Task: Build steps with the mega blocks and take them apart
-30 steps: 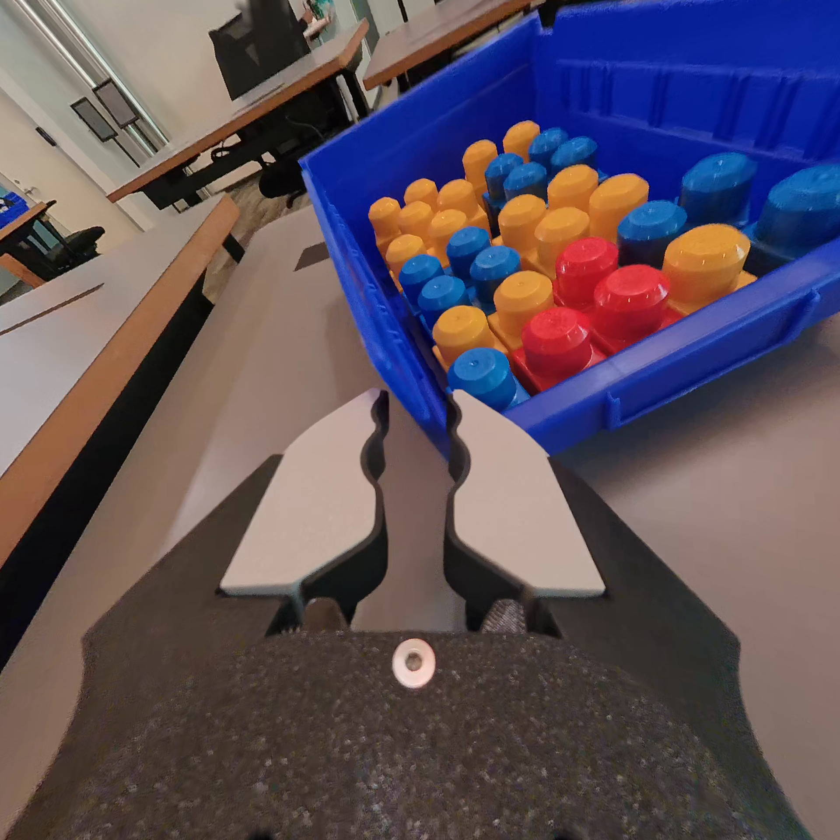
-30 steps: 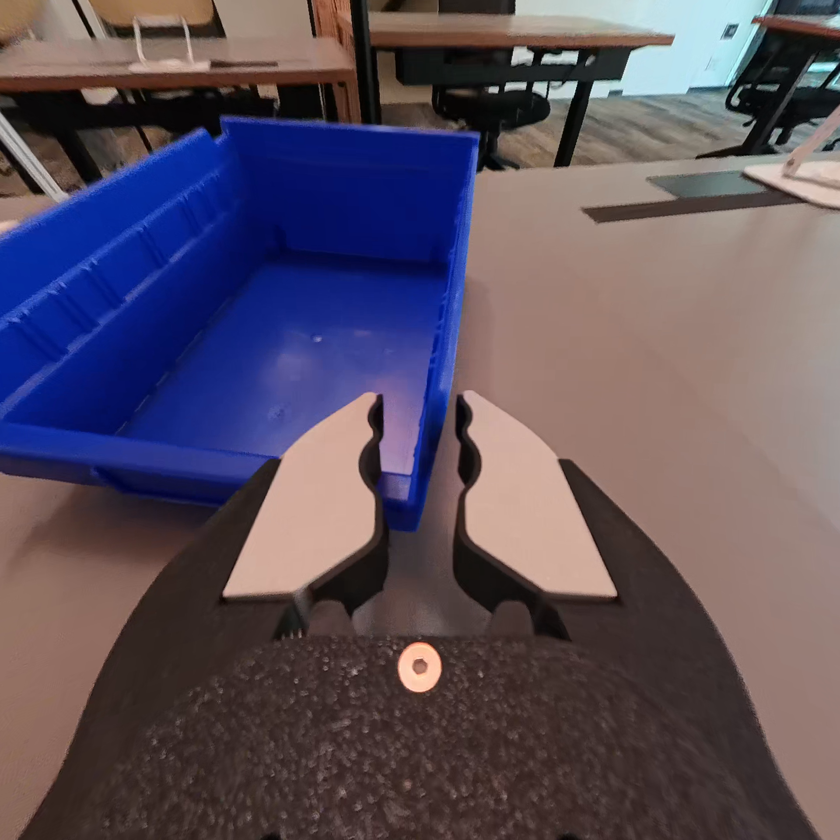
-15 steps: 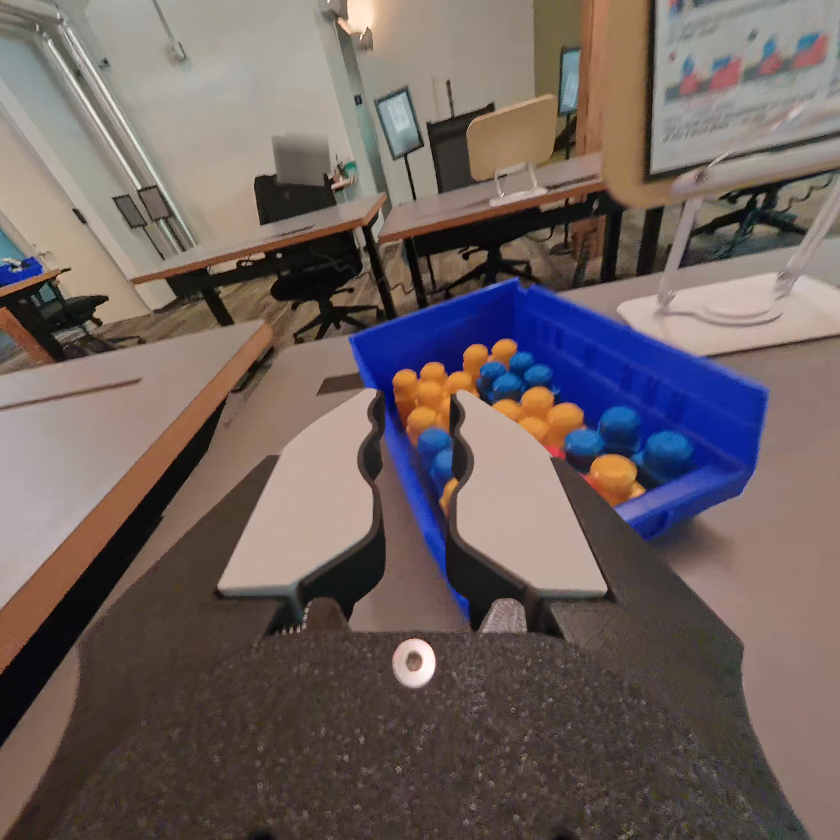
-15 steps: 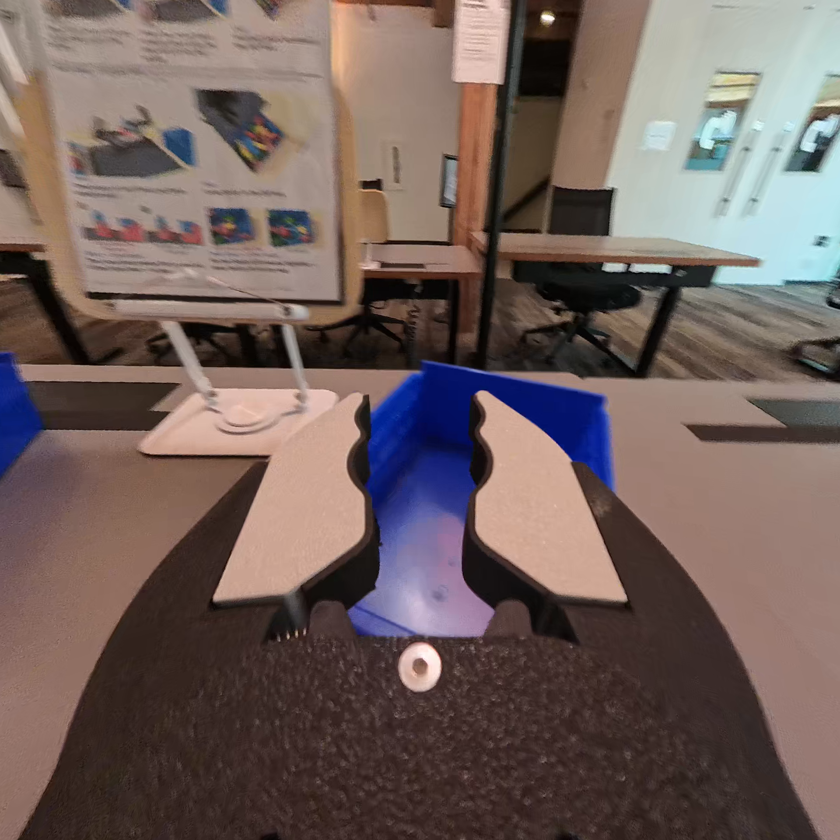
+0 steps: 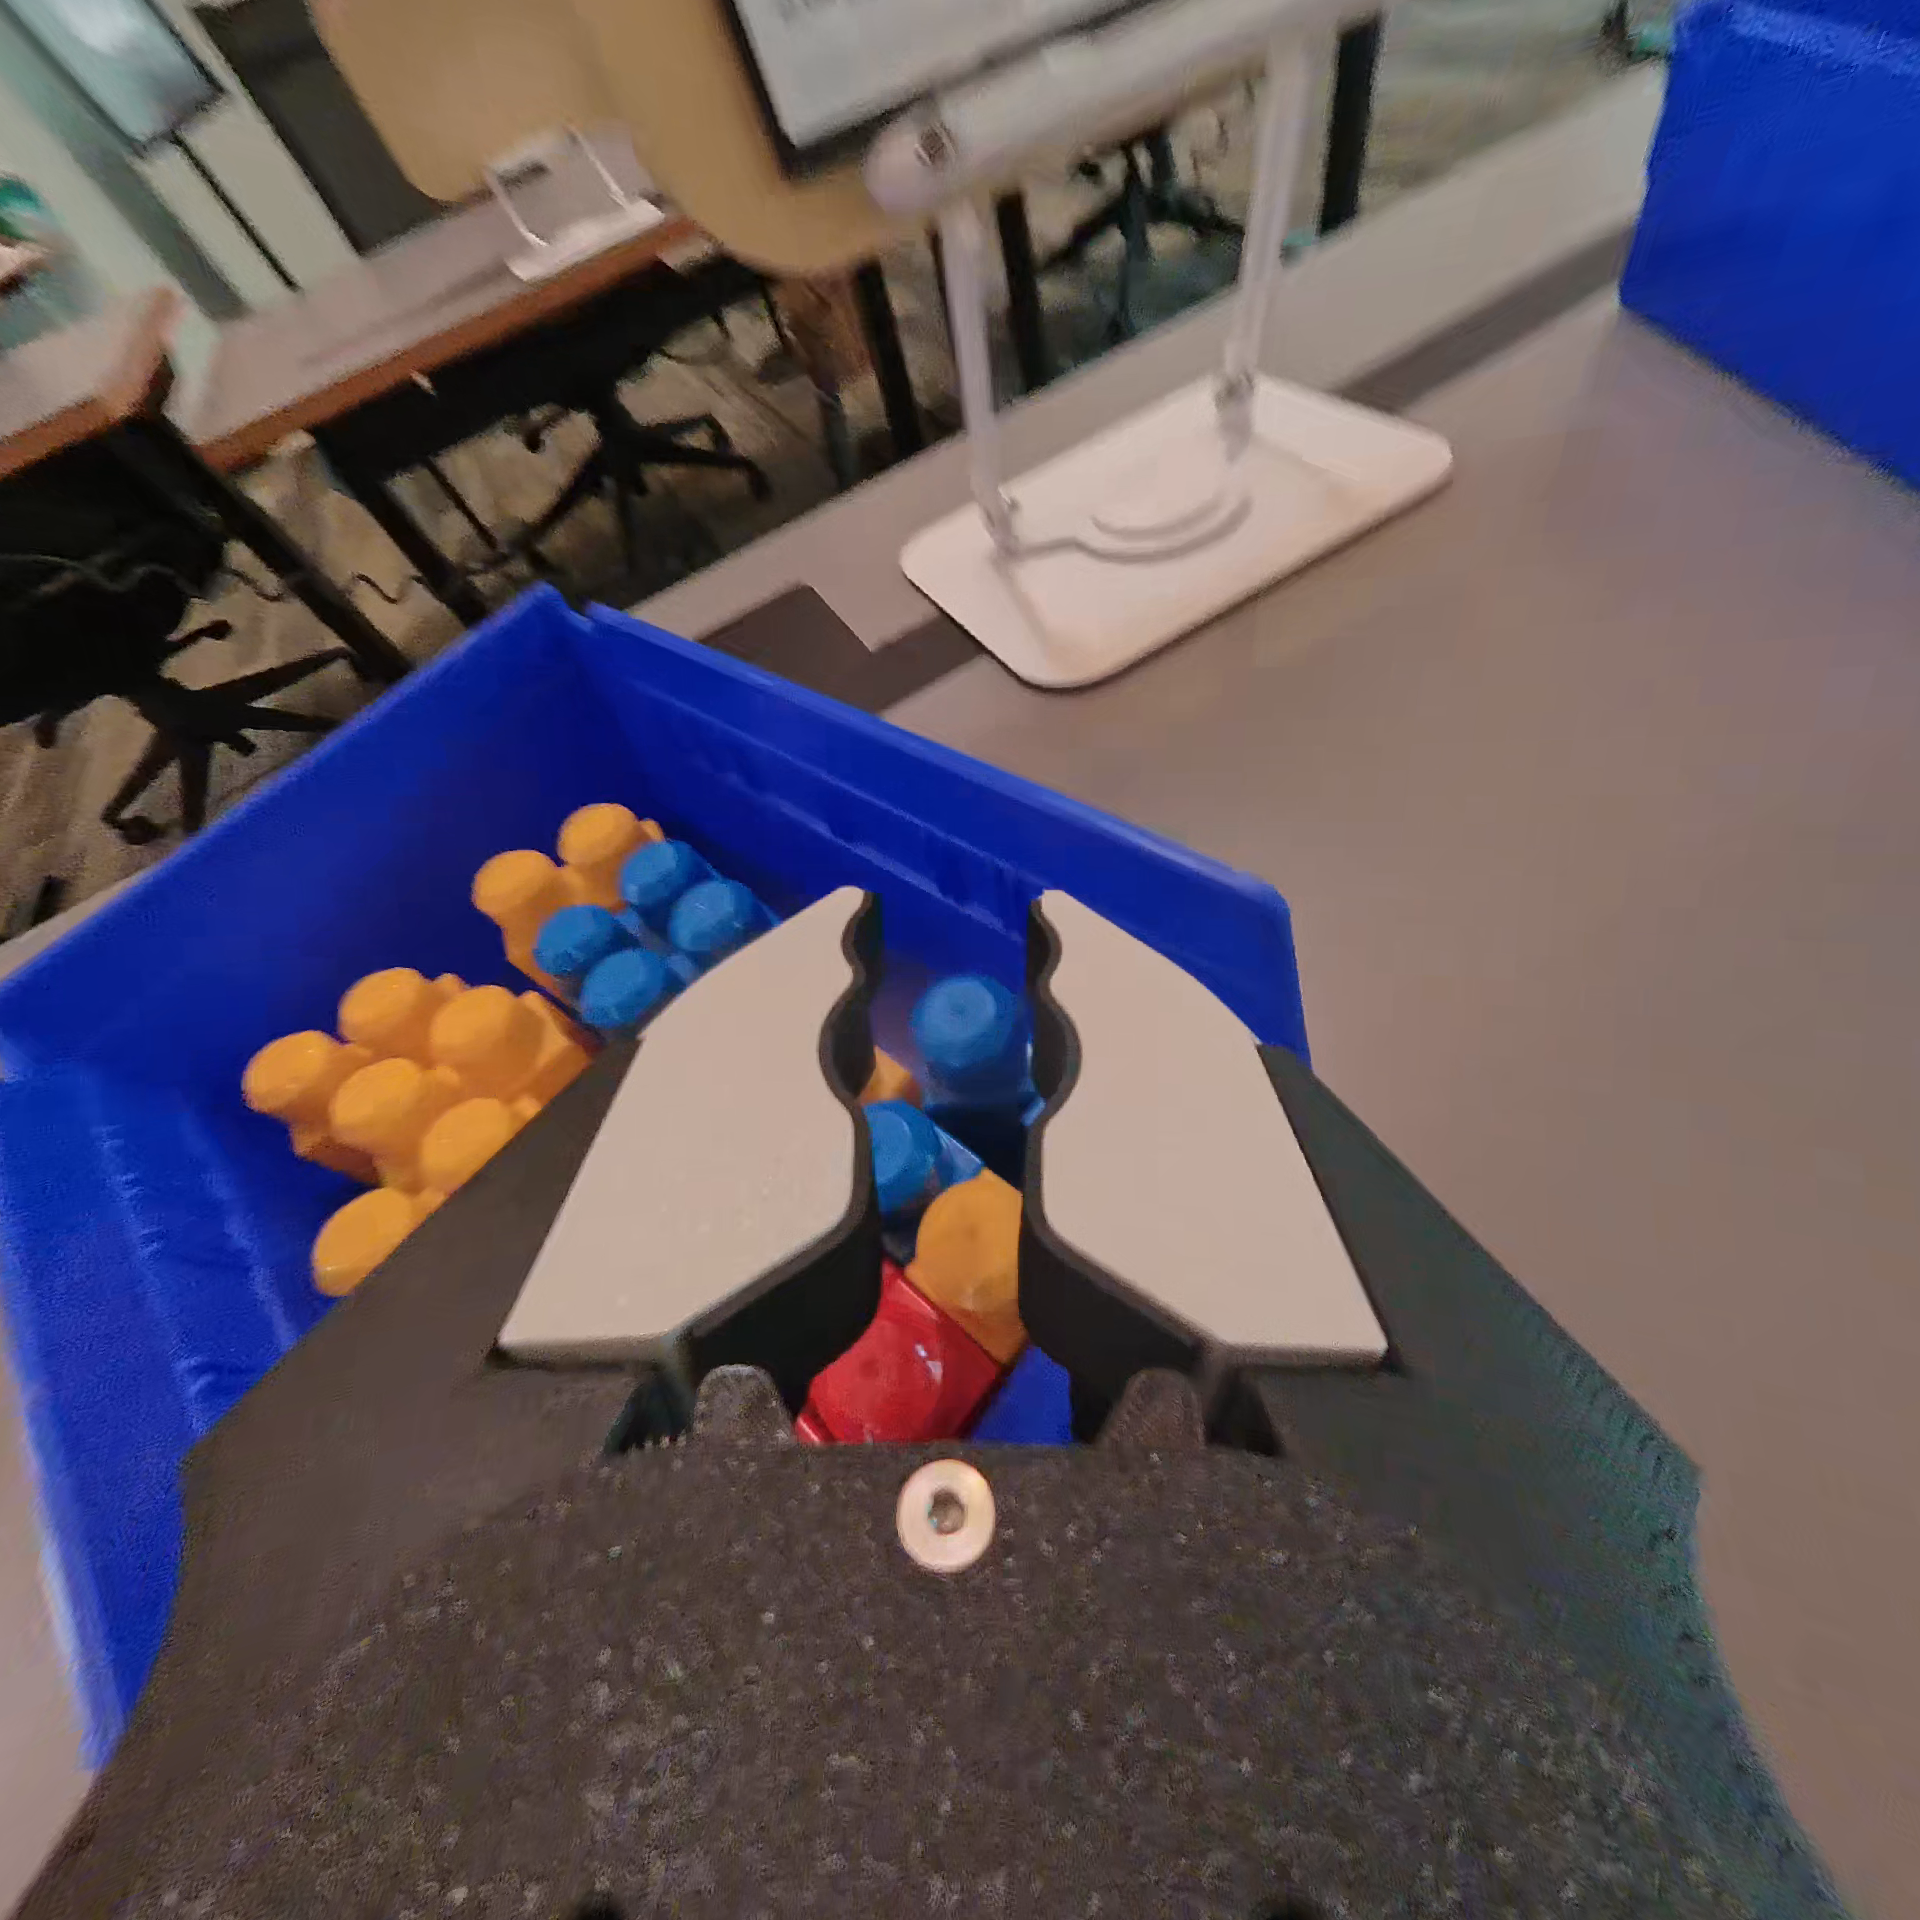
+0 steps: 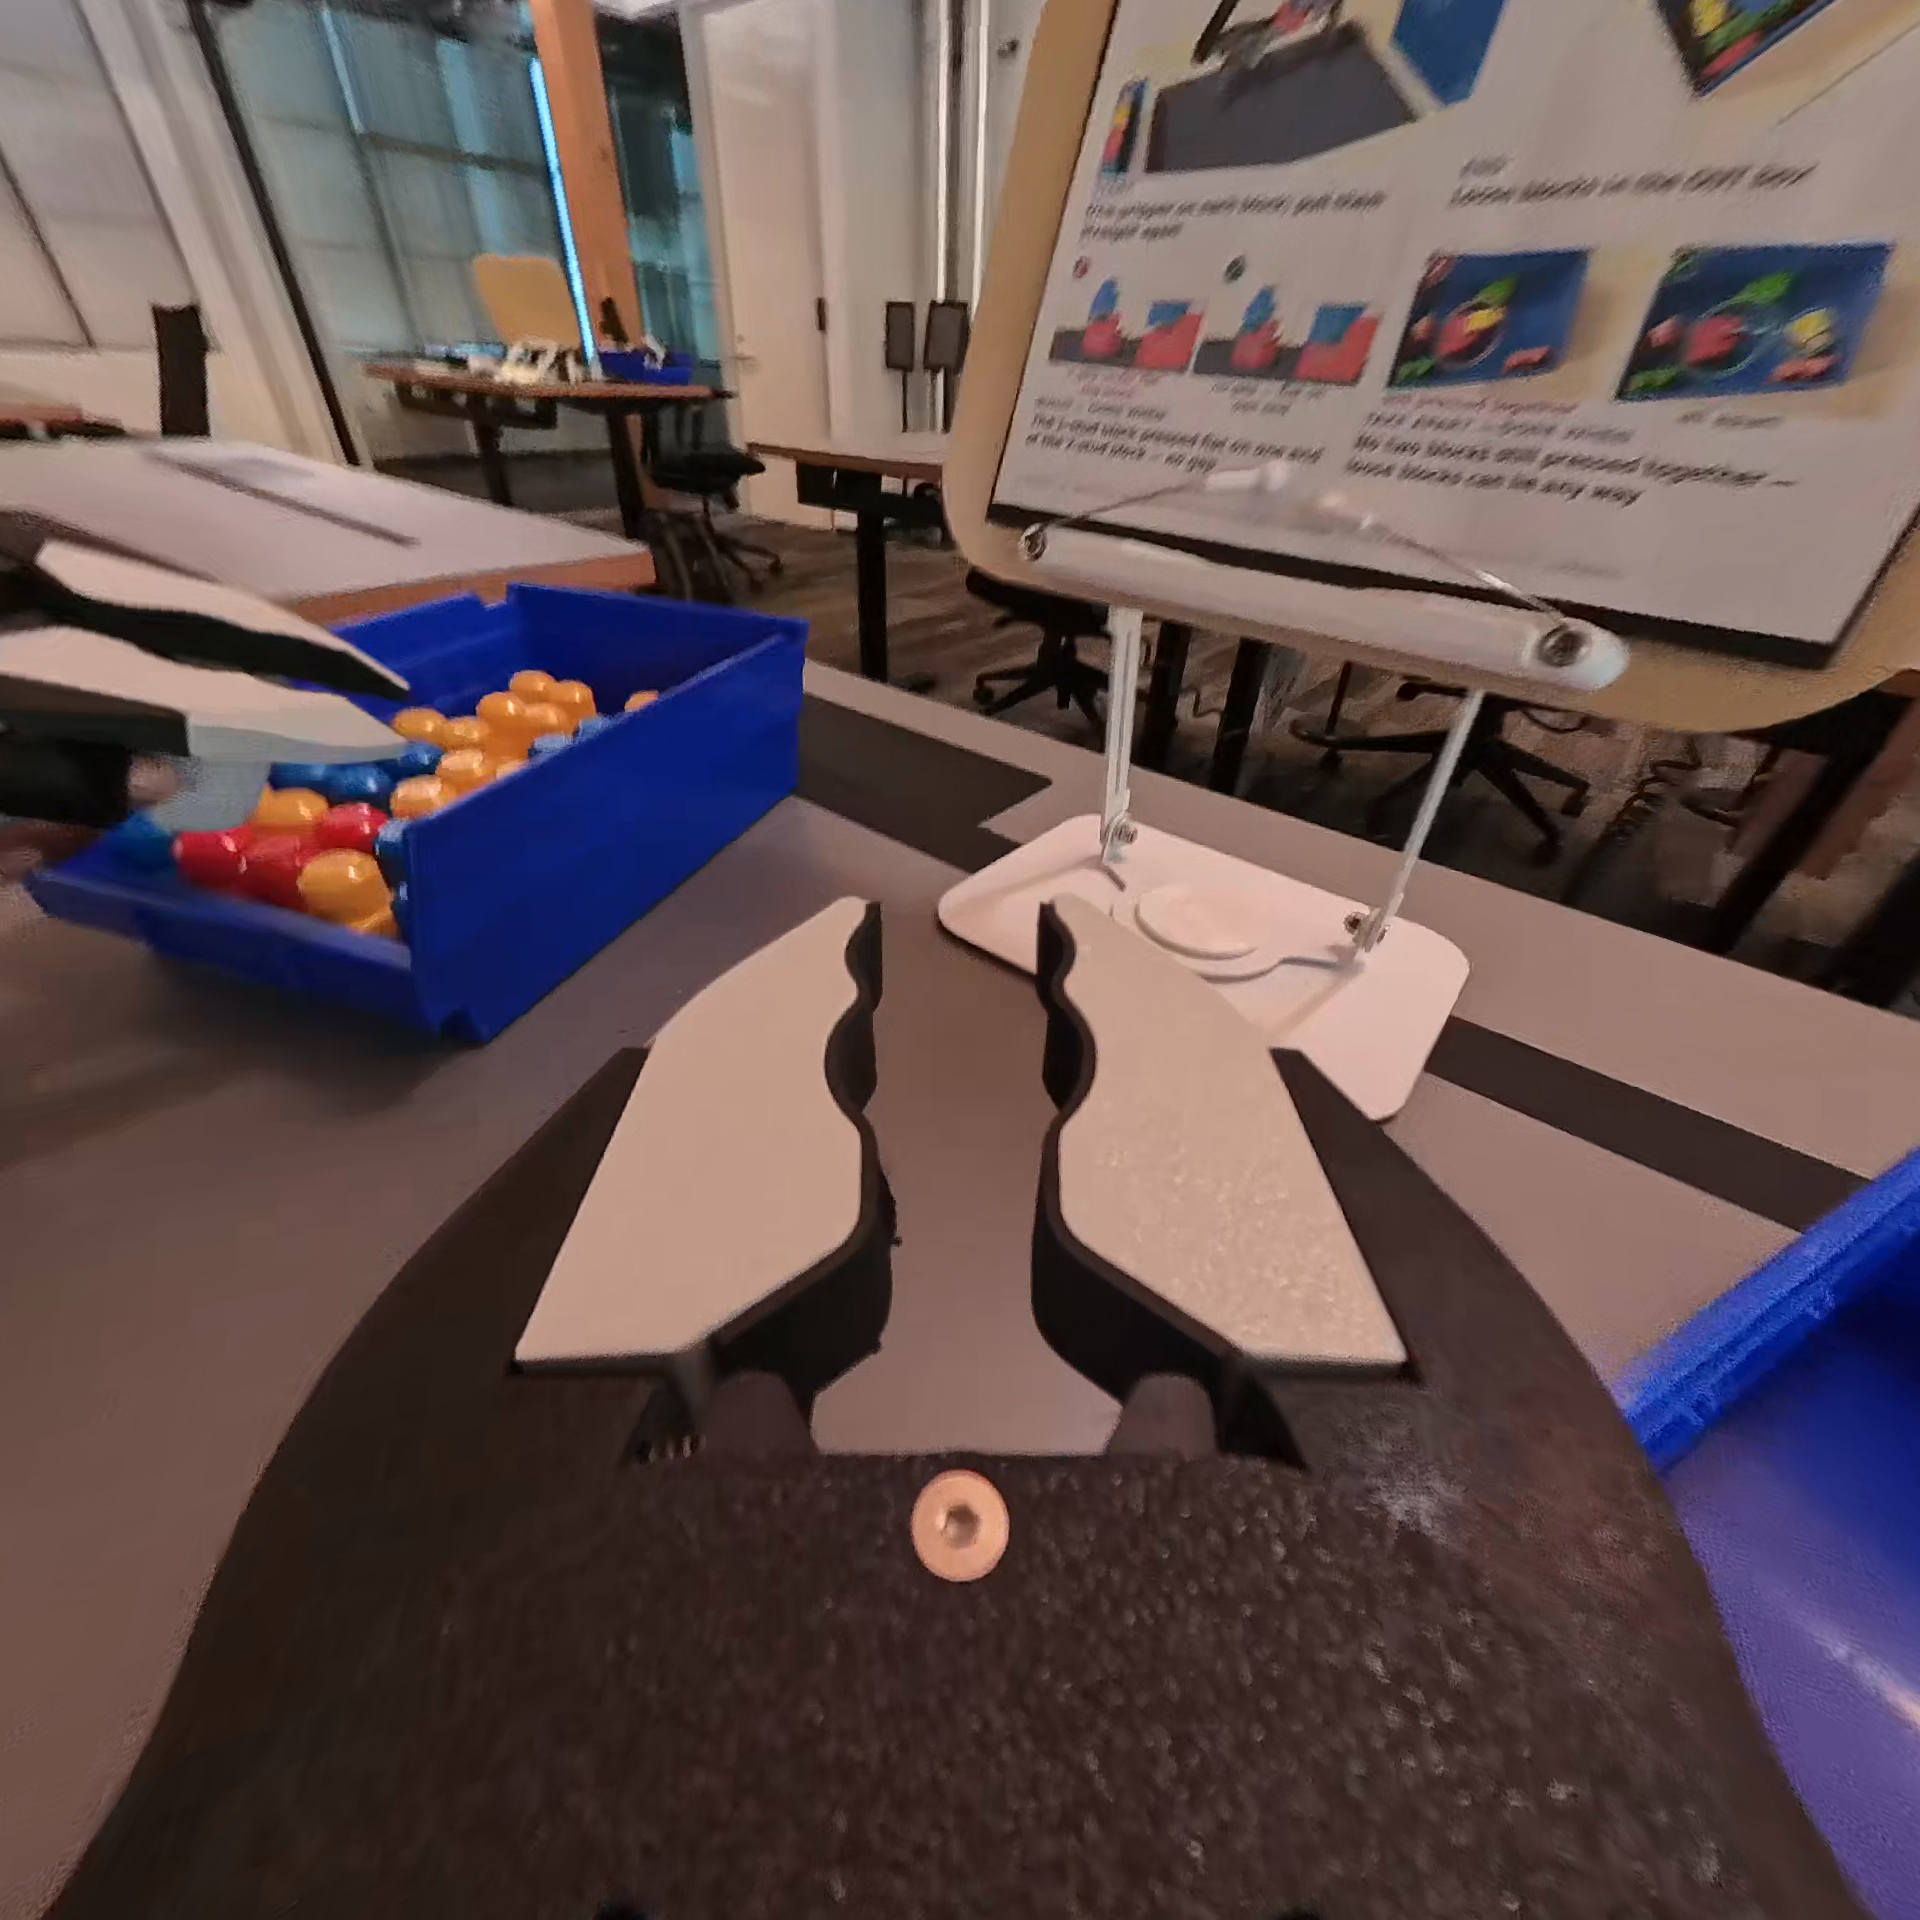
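Observation:
A blue bin point(image 5: 312, 790) holds several mega blocks: orange ones point(image 5: 416, 1081), blue ones point(image 5: 644, 935) and a red one point(image 5: 894, 1371). My left gripper point(image 5: 951, 914) is open and empty, hovering over the bin's right half with a blue block stud point(image 5: 966, 1029) showing between its fingers. In the right wrist view the same bin point(image 6: 603, 831) sits at the left with the left gripper point(image 6: 208, 675) above it. My right gripper point(image 6: 956, 914) is open and empty above bare table, pointing toward the stand.
A white stand point(image 6: 1205, 935) holding an instruction sheet point(image 6: 1455, 312) stands at the back of the grey table; it also shows in the left wrist view point(image 5: 1174, 540). A second blue bin point(image 6: 1787, 1351) is at the right, seen too in the left view point(image 5: 1787, 208). Desks and chairs lie beyond. About 25 centimeters separates my left fingertips from my right.
The left gripper rose, then moved over the block bin and tilted down into it. The right gripper lifted off the empty bin and swung left toward the stand. Both stayed open.

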`<act>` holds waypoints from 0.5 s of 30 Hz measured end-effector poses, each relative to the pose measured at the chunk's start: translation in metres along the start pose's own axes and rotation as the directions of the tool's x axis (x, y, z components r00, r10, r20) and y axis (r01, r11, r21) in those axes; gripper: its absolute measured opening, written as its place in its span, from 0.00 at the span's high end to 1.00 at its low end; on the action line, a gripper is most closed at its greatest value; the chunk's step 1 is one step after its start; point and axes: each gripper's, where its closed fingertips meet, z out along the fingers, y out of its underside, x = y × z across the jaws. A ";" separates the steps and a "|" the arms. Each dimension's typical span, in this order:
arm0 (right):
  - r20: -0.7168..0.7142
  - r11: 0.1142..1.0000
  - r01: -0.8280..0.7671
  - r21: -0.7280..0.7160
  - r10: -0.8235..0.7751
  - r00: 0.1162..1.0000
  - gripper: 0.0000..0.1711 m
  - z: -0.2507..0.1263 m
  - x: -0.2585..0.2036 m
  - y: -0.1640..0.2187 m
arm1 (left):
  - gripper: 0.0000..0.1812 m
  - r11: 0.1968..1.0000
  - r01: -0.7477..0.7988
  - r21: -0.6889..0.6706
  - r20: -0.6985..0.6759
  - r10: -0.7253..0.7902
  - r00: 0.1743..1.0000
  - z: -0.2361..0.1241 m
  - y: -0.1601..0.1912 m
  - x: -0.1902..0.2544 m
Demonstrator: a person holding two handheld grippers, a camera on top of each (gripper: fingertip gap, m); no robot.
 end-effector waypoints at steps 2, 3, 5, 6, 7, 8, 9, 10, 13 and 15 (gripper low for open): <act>-0.006 0.999 0.036 -0.009 -0.036 0.999 0.85 -0.001 0.002 0.002 | 0.84 0.995 -0.064 -0.071 -0.080 0.058 0.995 0.005 0.017 0.013; 0.004 1.000 0.020 -0.002 -0.020 1.000 0.86 -0.001 0.002 0.002 | 0.84 0.990 -0.092 -0.106 -0.121 0.079 0.989 0.006 0.025 0.019; 0.035 1.000 -0.025 -0.006 0.026 0.999 0.88 0.001 -0.001 0.004 | 0.83 0.980 -0.116 -0.161 -0.163 0.089 0.983 0.006 0.036 0.023; 0.041 0.999 -0.029 -0.016 0.029 0.999 0.88 0.002 -0.001 0.007 | 0.82 0.976 -0.120 -0.182 -0.182 0.087 0.979 0.007 0.040 0.025; 0.046 0.999 -0.022 -0.026 0.023 0.999 0.89 0.003 -0.003 0.010 | 0.82 0.972 -0.123 -0.201 -0.202 0.082 0.976 0.007 0.044 0.028; 0.050 0.999 -0.012 -0.034 0.014 0.999 0.89 0.003 -0.005 0.012 | 0.81 0.967 -0.128 -0.221 -0.214 0.080 0.973 0.008 0.046 0.030; 0.056 0.999 -0.005 -0.043 0.008 0.998 0.90 0.004 -0.007 0.014 | 0.82 0.962 -0.137 -0.237 -0.214 0.086 0.973 0.010 0.049 0.029; 0.063 0.999 0.000 -0.050 0.004 0.998 0.90 0.004 -0.009 0.016 | 0.83 0.957 -0.148 -0.250 -0.216 0.094 0.972 0.011 0.050 0.029; 0.082 0.998 0.011 -0.068 -0.006 0.997 0.91 0.005 -0.013 0.021 | 0.86 0.935 -0.199 -0.295 -0.246 0.126 0.961 0.013 0.053 0.033; 0.090 0.997 0.014 -0.079 -0.007 0.996 0.91 0.006 -0.015 0.023 | 0.85 0.918 -0.238 -0.316 -0.267 0.155 0.951 0.015 0.054 0.033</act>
